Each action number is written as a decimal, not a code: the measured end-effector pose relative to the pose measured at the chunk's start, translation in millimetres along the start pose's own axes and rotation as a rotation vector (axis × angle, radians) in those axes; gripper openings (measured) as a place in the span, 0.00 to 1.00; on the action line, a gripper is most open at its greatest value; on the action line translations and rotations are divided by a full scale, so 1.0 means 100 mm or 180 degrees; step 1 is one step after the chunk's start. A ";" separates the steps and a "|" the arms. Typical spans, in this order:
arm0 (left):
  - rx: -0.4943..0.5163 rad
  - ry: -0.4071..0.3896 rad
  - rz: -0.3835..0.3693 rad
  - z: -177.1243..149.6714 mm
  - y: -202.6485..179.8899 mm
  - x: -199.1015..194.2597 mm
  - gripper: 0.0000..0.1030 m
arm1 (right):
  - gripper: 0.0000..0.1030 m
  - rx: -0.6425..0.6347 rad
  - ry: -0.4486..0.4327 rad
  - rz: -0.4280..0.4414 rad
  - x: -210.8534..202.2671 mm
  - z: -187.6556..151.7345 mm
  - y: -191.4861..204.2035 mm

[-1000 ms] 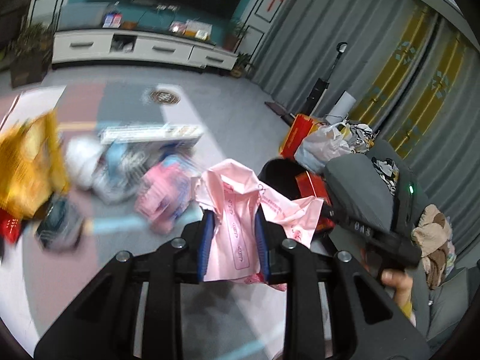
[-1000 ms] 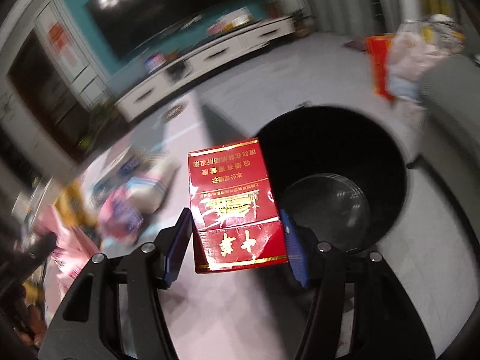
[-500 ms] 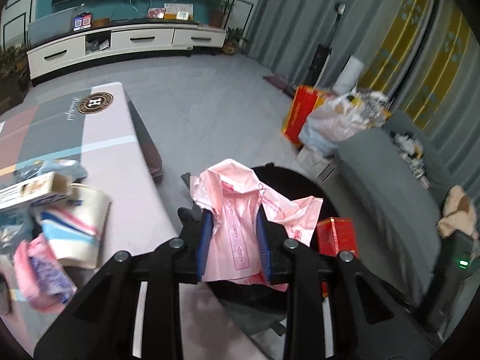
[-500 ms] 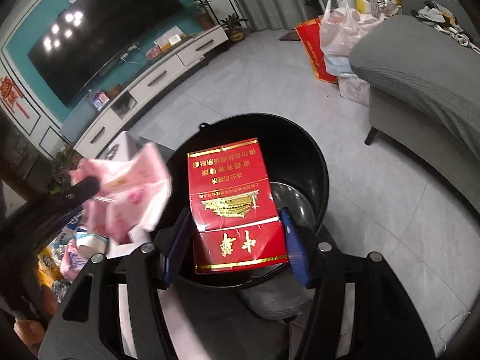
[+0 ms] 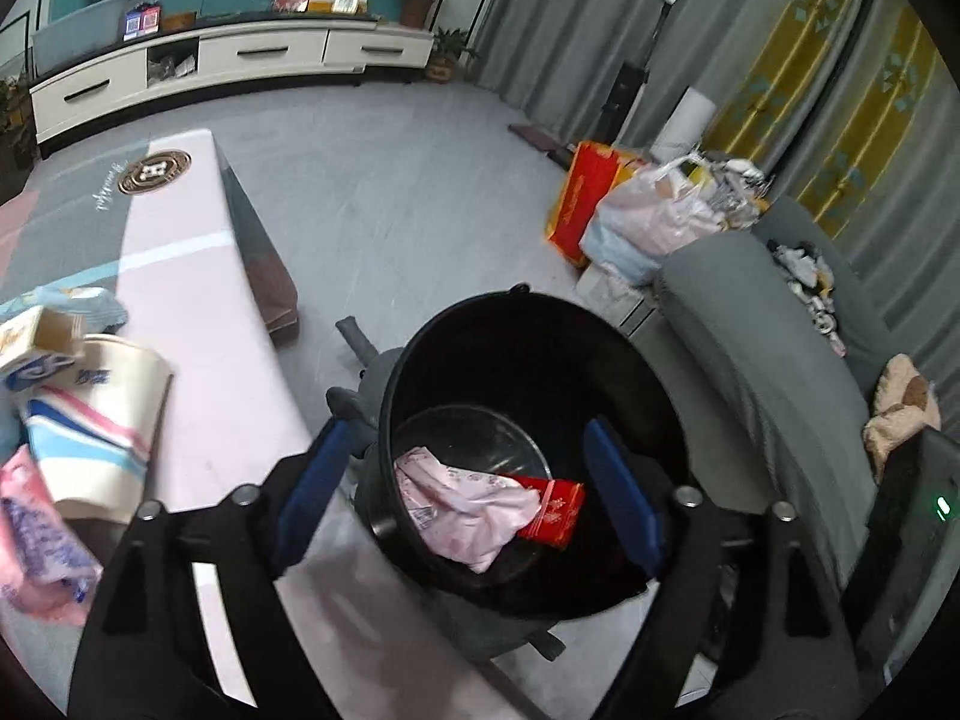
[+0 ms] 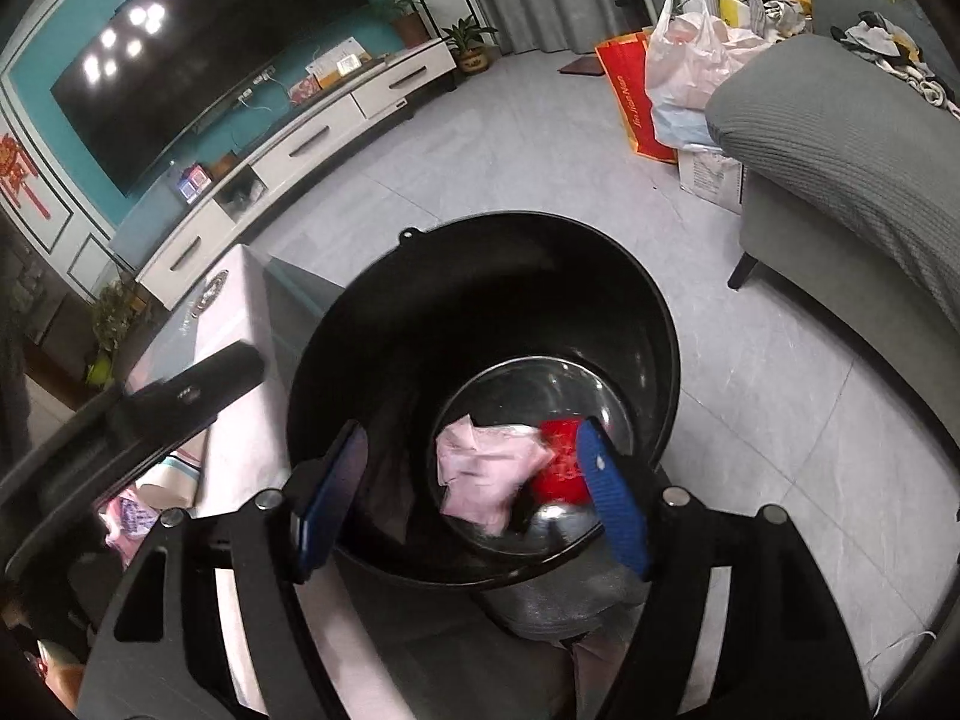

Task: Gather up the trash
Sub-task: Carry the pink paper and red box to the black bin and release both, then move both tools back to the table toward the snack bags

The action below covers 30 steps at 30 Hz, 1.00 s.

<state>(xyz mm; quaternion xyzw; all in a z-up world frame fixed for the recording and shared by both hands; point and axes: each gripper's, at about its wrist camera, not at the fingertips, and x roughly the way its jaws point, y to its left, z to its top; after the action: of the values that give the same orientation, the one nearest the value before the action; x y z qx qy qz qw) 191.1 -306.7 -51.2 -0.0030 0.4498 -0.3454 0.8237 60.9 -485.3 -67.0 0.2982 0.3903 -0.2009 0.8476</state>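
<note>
Both drops are made! A second ago the left gripper was pinching the pink wrapper and the right gripper had the red box clamped; now both sets of fingers are spread wide with nothing between them, hanging over the black bin. That's two pieces of trash collected in one go.

Look down into the bin: the pink wrapper lies crumpled on the shiny bottom, and the red box sits right beside it, touching it, part tucked under the pink. The right-hand view agrees, pink wrapper to the left, red box to the right. I see nothing else in there.

There's more to fetch, though. On the low table beside the bin there's a paper cup lying tipped over, a small carton behind it and a pink packet near the edge, so I'd guess the hands swing back that way next
</note>
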 end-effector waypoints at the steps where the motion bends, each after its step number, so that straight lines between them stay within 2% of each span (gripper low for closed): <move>1: 0.0015 -0.0074 -0.0004 -0.03 0.02 -0.12 0.86 | 0.69 0.0014 -0.0020 0.0033 -0.02 0.00 0.01; 6: 0.0055 -0.0327 -0.0032 -0.18 0.13 -0.61 0.98 | 0.71 0.0008 -0.0113 0.0171 -0.12 -0.03 0.15; 9: -0.0033 -0.0440 -0.0045 -0.30 0.28 -0.93 0.98 | 0.71 -0.0055 -0.0130 0.0289 -0.16 -0.07 0.33; 15: -0.0184 -0.0627 0.0177 -0.54 0.69 -1.49 0.98 | 0.71 -0.0267 -0.0118 0.0598 -0.21 -0.21 0.79; 19: -0.0297 -0.0667 0.0438 -0.72 1.07 -1.85 0.98 | 0.71 -0.0499 -0.0044 0.0854 -0.21 -0.37 1.17; 24: -0.0527 -0.0822 0.0895 -0.92 1.68 -2.32 0.98 | 0.71 -0.1086 -0.0009 0.1160 -0.26 -0.67 1.77; 28: -0.1075 -0.0960 0.1361 -1.15 2.41 -2.67 0.97 | 0.71 -0.1556 0.0138 0.1439 -0.27 -0.97 2.22; 30: -0.1358 -0.0835 0.1505 -1.25 2.76 -2.76 0.97 | 0.71 -0.1834 0.0222 0.1527 -0.24 -1.17 2.47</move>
<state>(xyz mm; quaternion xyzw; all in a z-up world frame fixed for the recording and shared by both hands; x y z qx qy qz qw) 156.1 99.9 -9.1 -0.1152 0.3903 -0.0398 0.9126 124.7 -222.2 -22.3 0.1371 0.3785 0.1315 0.9059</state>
